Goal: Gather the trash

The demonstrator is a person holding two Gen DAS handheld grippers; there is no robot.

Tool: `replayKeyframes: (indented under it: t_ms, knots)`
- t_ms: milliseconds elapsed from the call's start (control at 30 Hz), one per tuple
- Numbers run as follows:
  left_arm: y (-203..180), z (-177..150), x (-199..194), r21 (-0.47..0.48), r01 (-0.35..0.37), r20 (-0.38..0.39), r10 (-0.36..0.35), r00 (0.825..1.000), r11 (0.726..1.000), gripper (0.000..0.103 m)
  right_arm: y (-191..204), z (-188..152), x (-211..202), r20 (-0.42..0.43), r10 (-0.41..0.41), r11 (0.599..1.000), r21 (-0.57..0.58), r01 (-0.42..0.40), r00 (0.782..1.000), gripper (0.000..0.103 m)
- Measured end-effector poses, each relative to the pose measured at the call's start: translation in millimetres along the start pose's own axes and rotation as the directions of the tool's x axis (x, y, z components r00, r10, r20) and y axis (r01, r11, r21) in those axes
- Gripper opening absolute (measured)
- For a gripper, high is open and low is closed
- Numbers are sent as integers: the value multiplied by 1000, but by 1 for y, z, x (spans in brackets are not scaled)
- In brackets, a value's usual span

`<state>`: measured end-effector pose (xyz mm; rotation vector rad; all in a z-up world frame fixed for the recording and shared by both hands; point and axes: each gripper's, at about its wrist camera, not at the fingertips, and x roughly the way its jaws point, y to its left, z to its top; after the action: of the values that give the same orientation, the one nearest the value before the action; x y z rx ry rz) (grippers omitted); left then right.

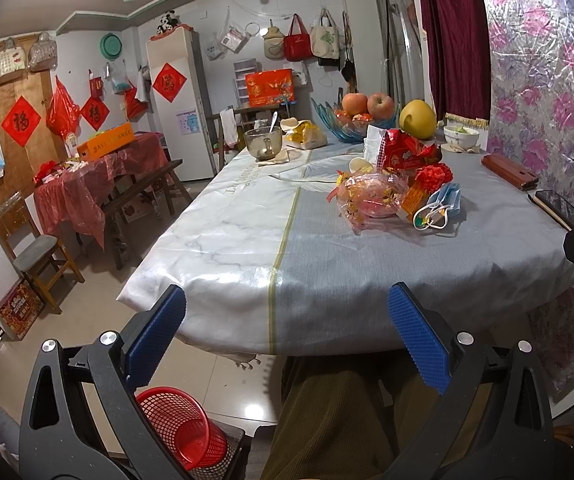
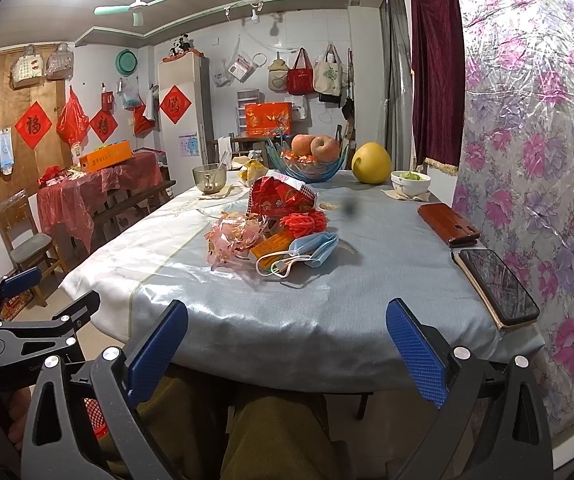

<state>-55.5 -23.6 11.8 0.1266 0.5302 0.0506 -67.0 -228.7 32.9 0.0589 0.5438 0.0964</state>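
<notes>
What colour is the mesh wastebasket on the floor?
Red plastic mesh wastebasket; clearest in the left wrist view.

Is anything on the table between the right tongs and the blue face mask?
Nothing visible. From the right tongs, open at the near edge, only bare tablecloth lies before the blue face mask. The phone sits off to the right by the wall.

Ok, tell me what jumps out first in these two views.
The heap of red and pink wrappers with a blue face mask sits mid-table. Behind it a glass fruit bowl holds apples beside a big yellow pomelo. A red mesh bin stands on the floor, below the open left gripper.
</notes>
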Motion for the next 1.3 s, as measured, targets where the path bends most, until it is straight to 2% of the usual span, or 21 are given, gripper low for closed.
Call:
replayKeyframes:
  t_ms: [967,1233,1300]
  knots:
    - [8,-10,0,-2,-1,-10,1,1000,1000,97,1,-2,2,-4,-7,1000,4,7,1000,98]
    - [30,-8,23,-61,-12,-62,8,998,998,97,-15,-4,26,-49,-28,998,59,31,998,98]
    - [34,-7,35,-81,15,-92,-22,996,997,97,-24,-3,37,-65,-47,996,70,51,997,98]
